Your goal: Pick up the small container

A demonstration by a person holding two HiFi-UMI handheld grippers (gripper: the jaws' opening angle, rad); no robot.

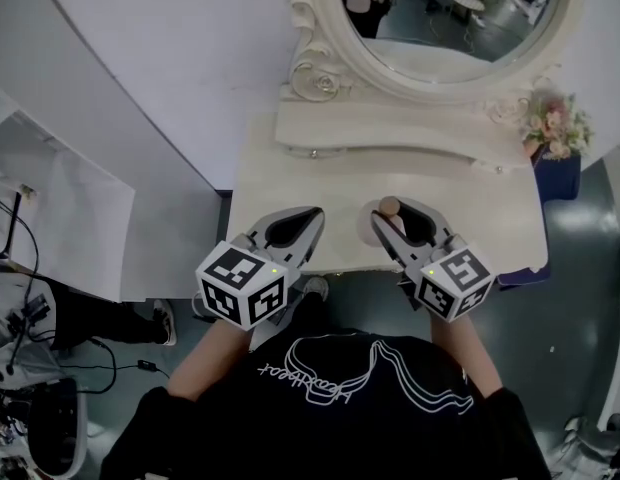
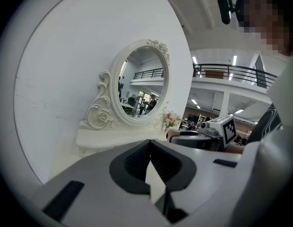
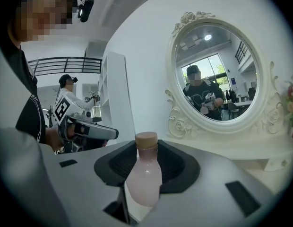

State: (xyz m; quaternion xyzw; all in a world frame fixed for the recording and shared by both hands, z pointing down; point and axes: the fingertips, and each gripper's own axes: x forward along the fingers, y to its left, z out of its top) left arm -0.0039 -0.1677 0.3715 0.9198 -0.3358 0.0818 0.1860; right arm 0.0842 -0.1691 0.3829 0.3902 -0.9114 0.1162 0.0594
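**Small container gripped; lift step in hand**

**Head view.** The small container (image 1: 390, 206), a pale pink bottle-shaped vessel with a tan round cap, sits at centre frame between the jaws of the right gripper (image 1: 393, 216). Only its cap shows here. The gripper is over the front portion of the white dressing table (image 1: 290, 183), below the oval mirror in an ornate white frame (image 1: 450, 18) at the top of the frame. The left gripper (image 1: 312, 214) lies just beside it, at centre left, over the table's front edge. Its jaw tips meet, with nothing between them.

**Left gripper view.** The left gripper (image 2: 150, 150), at lower centre, has its jaws pressed together at the tips. No object is between them.

**Right gripper view.** The right gripper (image 3: 145, 169), at lower centre, pinches the small container (image 3: 144, 181) by its body. The container stands upright, with its cap above the dark pads.

**Step assessment.** The grasp appears complete, so the current step is judged to be the lift. No view shows whether the base has cleared the tabletop.

**Next move.** Raise the right gripper straight up. Keep the container upright and the pinch constant, since the smooth rounded body may slip. Keep the left gripper clear.
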